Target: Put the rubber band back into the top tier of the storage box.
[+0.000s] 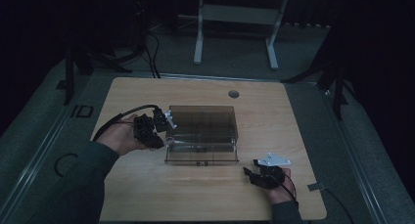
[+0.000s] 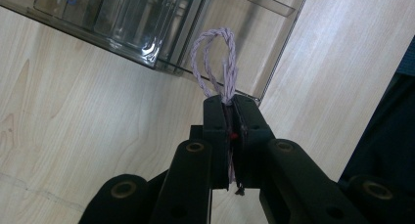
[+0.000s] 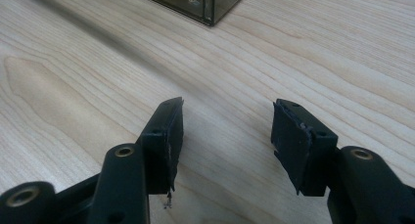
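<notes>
Pinching a twisted cord loop [image 2: 215, 62] at the clear bin's [image 1: 202, 117] nine o'clock wall, the left tool [image 2: 229, 102] is carrying it, not yet dropped in, while the right tool [image 3: 227, 123] is resting wide open and empty on the counter [image 3: 73, 77].

High cam overhead, far — both gripper cams close, sharing clear box [image 1: 201, 131] w/ it.

Location: my dim lab or test room; wooden worktop [image 1: 147, 194] on grey carpet, cables [image 1: 151, 53], white desk frame [image 1: 235, 18] beyond.
</notes>
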A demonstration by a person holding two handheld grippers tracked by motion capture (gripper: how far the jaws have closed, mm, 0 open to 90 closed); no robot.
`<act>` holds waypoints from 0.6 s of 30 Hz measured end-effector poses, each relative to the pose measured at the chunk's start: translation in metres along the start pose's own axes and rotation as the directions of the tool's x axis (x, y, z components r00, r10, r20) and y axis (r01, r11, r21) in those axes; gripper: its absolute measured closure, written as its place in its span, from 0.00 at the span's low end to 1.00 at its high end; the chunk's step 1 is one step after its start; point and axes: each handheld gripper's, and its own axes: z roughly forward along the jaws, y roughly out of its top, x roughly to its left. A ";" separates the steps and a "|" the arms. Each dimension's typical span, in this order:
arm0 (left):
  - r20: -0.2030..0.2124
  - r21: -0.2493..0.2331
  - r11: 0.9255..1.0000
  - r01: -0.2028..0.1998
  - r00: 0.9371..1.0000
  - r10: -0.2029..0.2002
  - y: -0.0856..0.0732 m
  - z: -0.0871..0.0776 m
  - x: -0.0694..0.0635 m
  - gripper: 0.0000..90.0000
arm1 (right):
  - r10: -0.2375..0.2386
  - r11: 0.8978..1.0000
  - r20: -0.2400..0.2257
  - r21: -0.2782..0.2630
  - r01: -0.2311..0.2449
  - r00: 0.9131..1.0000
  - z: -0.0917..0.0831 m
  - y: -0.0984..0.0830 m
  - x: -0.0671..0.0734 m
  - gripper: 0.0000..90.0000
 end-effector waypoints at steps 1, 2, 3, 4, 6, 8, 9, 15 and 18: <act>-0.001 -0.001 1.000 -0.004 1.000 0.004 0.001 0.000 0.000 0.95 | 0.000 1.000 0.000 -0.001 0.000 1.000 0.000 0.000 0.000 0.51; -0.002 -0.001 1.000 -0.003 1.000 0.003 0.002 0.000 -0.001 0.95 | 0.001 1.000 0.000 -0.001 -0.001 1.000 0.000 0.000 0.000 0.51; -0.003 -0.001 1.000 -0.008 1.000 0.008 0.004 -0.001 -0.001 0.95 | 0.001 1.000 0.000 -0.002 -0.001 1.000 0.000 0.000 0.000 0.51; -0.003 -0.002 1.000 -0.008 1.000 0.008 0.005 -0.001 -0.001 0.95 | 0.001 1.000 0.000 -0.002 -0.001 1.000 0.000 0.000 0.000 0.51; -0.003 -0.001 1.000 -0.014 1.000 0.014 0.008 0.000 -0.002 0.95 | 0.001 1.000 0.000 -0.002 -0.001 1.000 0.000 0.000 0.000 0.51; -0.001 0.002 1.000 -0.016 1.000 0.016 0.010 0.001 -0.003 0.95 | 0.001 1.000 -0.001 -0.001 -0.001 1.000 0.000 0.000 0.000 0.51; -0.003 0.006 1.000 -0.024 1.000 0.024 0.012 0.001 -0.003 0.95 | 0.001 1.000 -0.001 -0.001 -0.001 1.000 0.000 0.000 0.000 0.51; 0.001 0.009 0.999 -0.034 0.999 0.034 0.019 0.004 -0.005 0.95 | 0.000 1.000 -0.002 -0.001 0.000 1.000 0.000 0.000 0.000 0.51; 0.001 0.014 0.999 -0.039 0.999 0.039 0.021 0.005 -0.006 0.95 | 0.000 1.000 -0.003 -0.001 0.000 1.000 0.000 0.000 0.000 0.51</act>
